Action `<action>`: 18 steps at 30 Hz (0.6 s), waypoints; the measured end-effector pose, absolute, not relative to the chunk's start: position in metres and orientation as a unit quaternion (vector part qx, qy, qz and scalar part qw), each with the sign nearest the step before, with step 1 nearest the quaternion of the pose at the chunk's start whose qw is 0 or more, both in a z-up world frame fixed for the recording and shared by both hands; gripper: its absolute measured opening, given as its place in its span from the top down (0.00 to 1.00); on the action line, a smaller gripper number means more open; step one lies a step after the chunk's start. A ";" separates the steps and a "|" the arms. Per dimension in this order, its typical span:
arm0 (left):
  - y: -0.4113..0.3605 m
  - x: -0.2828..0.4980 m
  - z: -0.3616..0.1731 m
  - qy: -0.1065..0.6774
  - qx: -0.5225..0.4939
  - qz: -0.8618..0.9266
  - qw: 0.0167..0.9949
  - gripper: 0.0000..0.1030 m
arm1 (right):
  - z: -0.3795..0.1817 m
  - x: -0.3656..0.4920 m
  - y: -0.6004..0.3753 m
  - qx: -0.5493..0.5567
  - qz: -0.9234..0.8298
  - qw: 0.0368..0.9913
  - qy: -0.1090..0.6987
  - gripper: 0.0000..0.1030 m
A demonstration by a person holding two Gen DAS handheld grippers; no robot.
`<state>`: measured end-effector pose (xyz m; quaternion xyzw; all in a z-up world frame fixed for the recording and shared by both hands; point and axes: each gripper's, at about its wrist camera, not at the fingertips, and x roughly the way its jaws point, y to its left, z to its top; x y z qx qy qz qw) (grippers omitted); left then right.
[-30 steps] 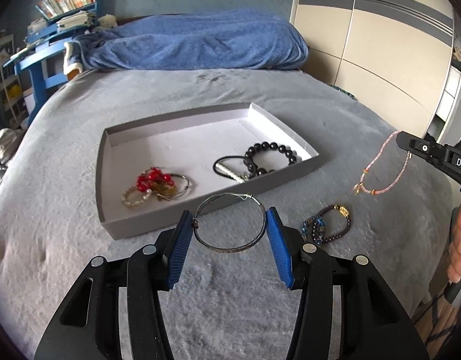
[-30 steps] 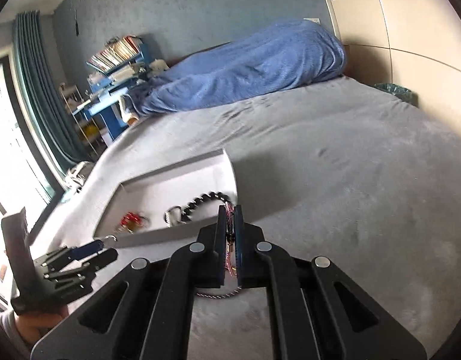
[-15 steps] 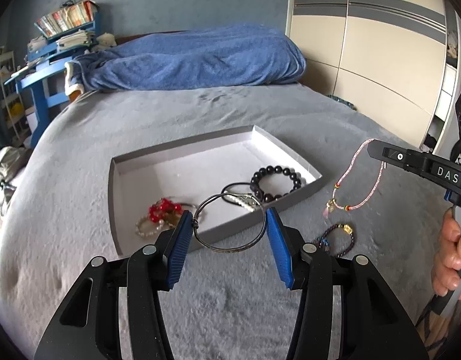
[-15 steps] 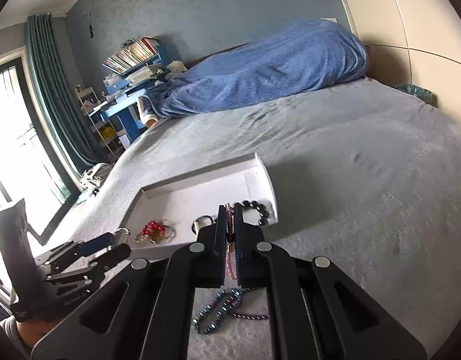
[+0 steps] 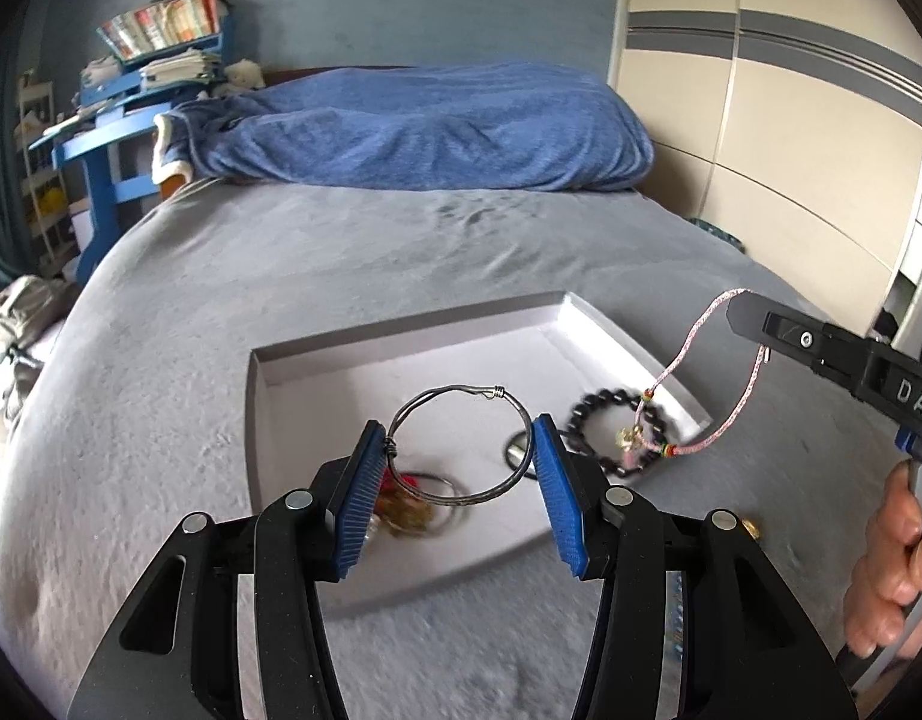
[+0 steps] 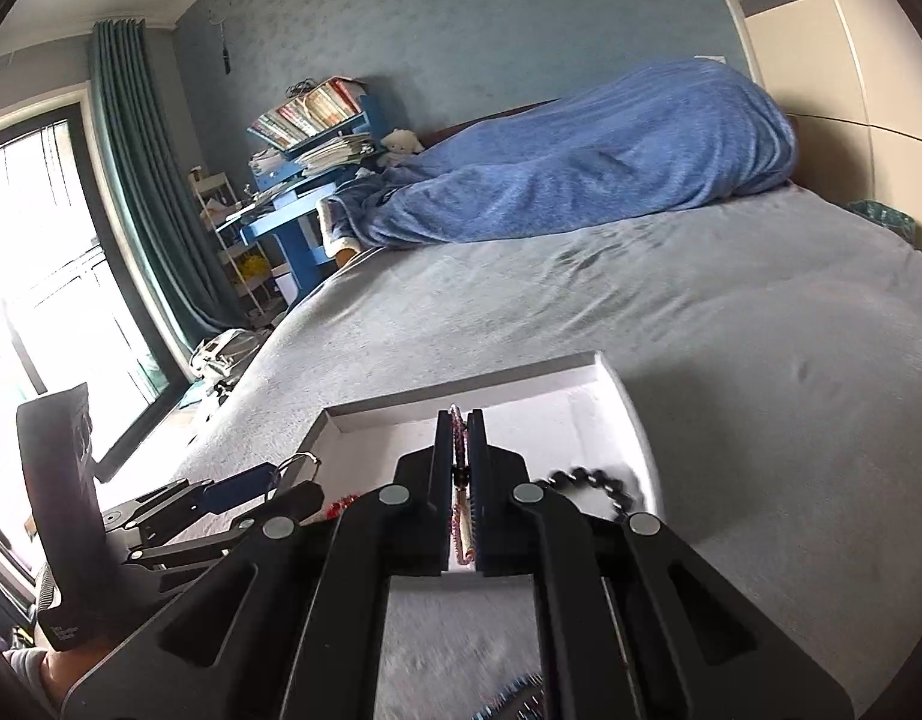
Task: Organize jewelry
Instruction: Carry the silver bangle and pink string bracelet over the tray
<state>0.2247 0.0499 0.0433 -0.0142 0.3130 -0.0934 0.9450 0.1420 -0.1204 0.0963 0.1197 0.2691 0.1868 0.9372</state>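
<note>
My left gripper [image 5: 459, 441] is shut on a thin wire bangle [image 5: 461, 391], held by its blue pads above the grey tray [image 5: 413, 324]. In the tray lie a black bead bracelet [image 5: 586, 414], a red bead piece [image 5: 395, 483] and a dark ring-shaped band [image 5: 516, 450]. My right gripper [image 6: 459, 420] is shut on a pink bead string [image 6: 458, 432]; in the left wrist view that pink bead string [image 5: 682, 354] hangs from its tip over the tray's right corner. A dark bead bracelet [image 6: 508, 693] lies on the bed below the right gripper.
The tray rests on a grey bed cover [image 5: 371, 252]. A rolled blue blanket [image 5: 425, 126] lies at the far end. A wardrobe [image 5: 778, 120] stands to the right, a blue desk with books [image 5: 137, 96] to the left. A hand [image 5: 892, 552] grips the right handle.
Both grippers have moved forward over the tray. The bangle now hangs above the tray's inside, and the pink string has swung in over its right corner.
</note>
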 end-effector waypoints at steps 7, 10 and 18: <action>0.066 0.250 0.038 0.315 -0.026 -0.068 0.946 0.50 | 0.092 0.170 -0.097 0.127 0.208 0.932 0.267 0.95; 0.070 0.258 0.036 0.315 -0.031 -0.054 0.947 0.50 | 0.091 0.182 -0.091 0.142 0.221 0.928 0.266 0.95; 0.078 0.287 0.021 0.331 -0.024 -0.036 0.943 0.50 | 0.077 0.217 -0.082 0.163 0.236 0.916 0.281 0.95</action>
